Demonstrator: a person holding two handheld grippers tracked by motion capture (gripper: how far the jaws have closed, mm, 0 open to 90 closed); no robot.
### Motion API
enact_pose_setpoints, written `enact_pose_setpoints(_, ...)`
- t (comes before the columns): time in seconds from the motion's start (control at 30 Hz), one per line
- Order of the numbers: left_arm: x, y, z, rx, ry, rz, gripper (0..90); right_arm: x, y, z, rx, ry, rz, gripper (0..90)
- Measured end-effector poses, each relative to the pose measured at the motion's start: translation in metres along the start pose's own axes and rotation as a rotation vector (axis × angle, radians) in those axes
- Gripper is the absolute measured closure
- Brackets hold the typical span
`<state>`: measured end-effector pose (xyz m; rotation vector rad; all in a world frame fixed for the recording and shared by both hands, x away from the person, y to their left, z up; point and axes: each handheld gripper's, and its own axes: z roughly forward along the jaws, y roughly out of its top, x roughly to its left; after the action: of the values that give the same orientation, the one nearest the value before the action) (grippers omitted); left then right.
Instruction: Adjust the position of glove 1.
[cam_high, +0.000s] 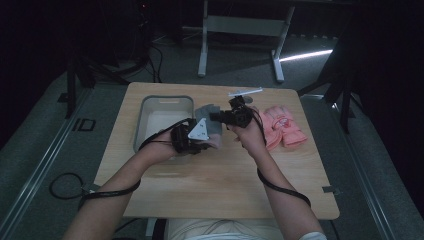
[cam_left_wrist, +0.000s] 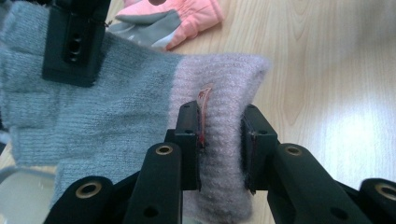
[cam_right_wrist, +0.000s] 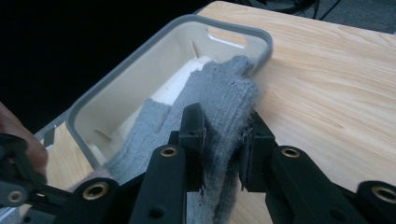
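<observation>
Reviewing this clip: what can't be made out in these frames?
- High view: grey knit glove with pink cuff, mostly hidden behind left gripper and right gripper.
- Right gripper view: floor of the grey-rimmed plastic bin, partly covered by the glove.
- High view: pink padded gloves, too small for detail.

1. The high view is dim; the surroundings sink into near black, and a bright strip lies on the floor (cam_high: 306, 55).
2. The gripper views are brighter, with pale glare on the table (cam_left_wrist: 355, 126).
3. The nearest jaws look slightly soft.
</observation>
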<state>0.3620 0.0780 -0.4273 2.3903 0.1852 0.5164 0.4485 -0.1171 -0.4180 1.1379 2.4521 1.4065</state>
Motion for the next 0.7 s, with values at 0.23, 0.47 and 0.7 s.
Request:
enact_pose_setpoints(0.23,0.007,-0.017,-0.011,0.034,0.020,-0.017,72.1,0.017,0.014,0.026,0.018,0.012,-0.042,74.6)
enact_pose_setpoints(0.47,0.015,-0.036,-0.020,0.053,0.029,-0.039,72.1,0.031,0.025,0.052,0.042,0.028,-0.062,74.5)
enact_pose_setpoints(0.7,0.021,-0.060,-0.035,0.085,0.038,-0.066,72.1,0.050,0.036,0.076,0.066,0.054,-0.097,74.6)
